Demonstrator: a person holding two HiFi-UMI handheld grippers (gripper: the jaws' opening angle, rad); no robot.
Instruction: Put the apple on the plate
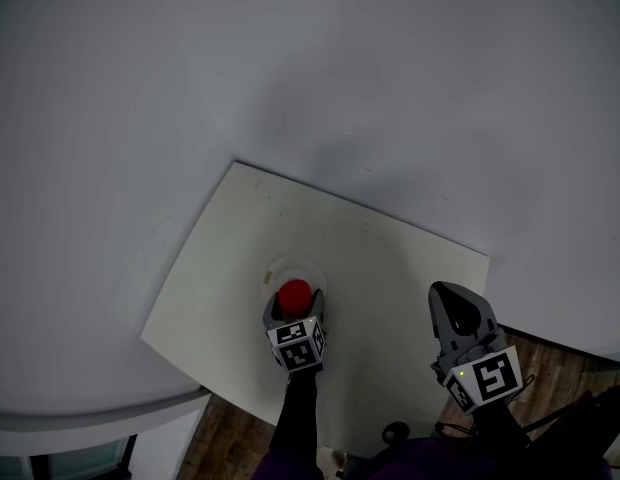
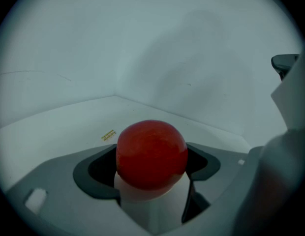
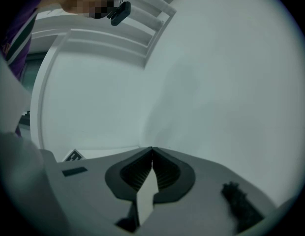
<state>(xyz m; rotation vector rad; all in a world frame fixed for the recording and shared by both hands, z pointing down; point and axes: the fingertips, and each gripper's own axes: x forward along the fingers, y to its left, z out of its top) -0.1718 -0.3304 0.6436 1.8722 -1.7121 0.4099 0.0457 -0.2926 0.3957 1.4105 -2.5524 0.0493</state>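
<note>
Left gripper: jaws partly apart, clamped on red apple, one dark pad at each side of fruit. Apple position: above white plate, which shows as faint ring on white table near room corner. Apple-to-plate contact: cannot tell. Right gripper: jaws fully together, nothing between them, above table's right edge, well apart from apple.

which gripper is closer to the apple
Left. The left gripper has its jaws closed around the apple, touching it on both sides. The right gripper is shut and empty, off to the apple's right and well apart from it.
</note>
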